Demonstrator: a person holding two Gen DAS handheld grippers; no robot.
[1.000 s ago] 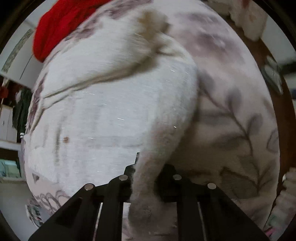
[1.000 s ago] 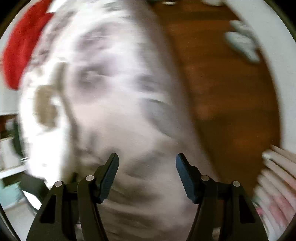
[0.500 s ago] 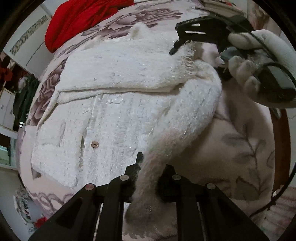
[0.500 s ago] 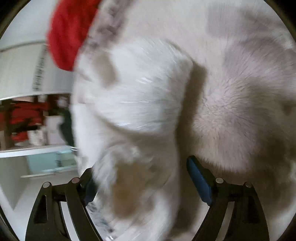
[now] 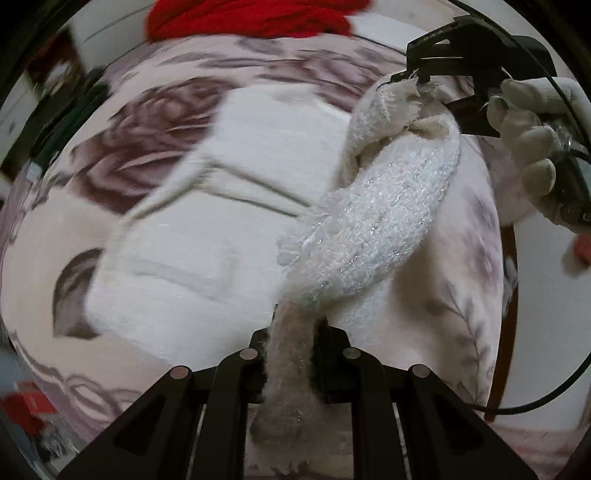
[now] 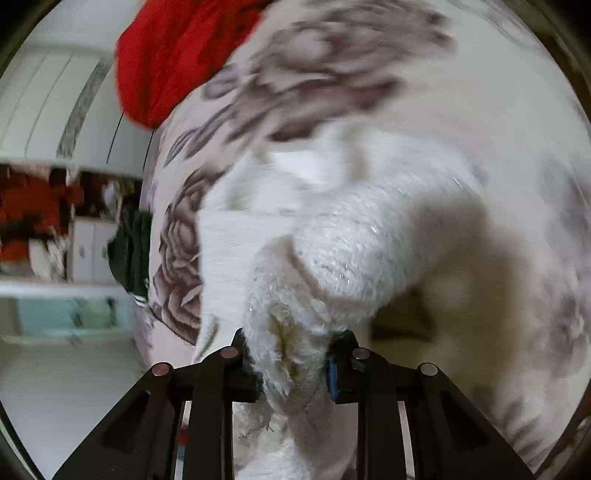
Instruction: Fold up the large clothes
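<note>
A fuzzy white knit sweater (image 5: 229, 229) lies on a floral bedspread (image 5: 122, 155). My left gripper (image 5: 291, 354) is shut on one end of a lifted strip of the sweater (image 5: 373, 229). The strip runs up to my right gripper (image 5: 421, 83), held by a white-gloved hand at the upper right. In the right wrist view, my right gripper (image 6: 293, 358) is shut on a bunched edge of the sweater (image 6: 369, 251), and the rest spreads over the bedspread (image 6: 498, 129).
A red garment (image 5: 251, 16) lies at the far edge of the bed, also in the right wrist view (image 6: 177, 55). A dark green garment (image 6: 133, 251) hangs off the bed's left side. White cabinets (image 6: 88, 251) and floor lie beyond.
My right gripper has closed on the sweater's edge and lifted it. The strip between both grippers now hangs raised, and the sweater body has shifted on the bed.
</note>
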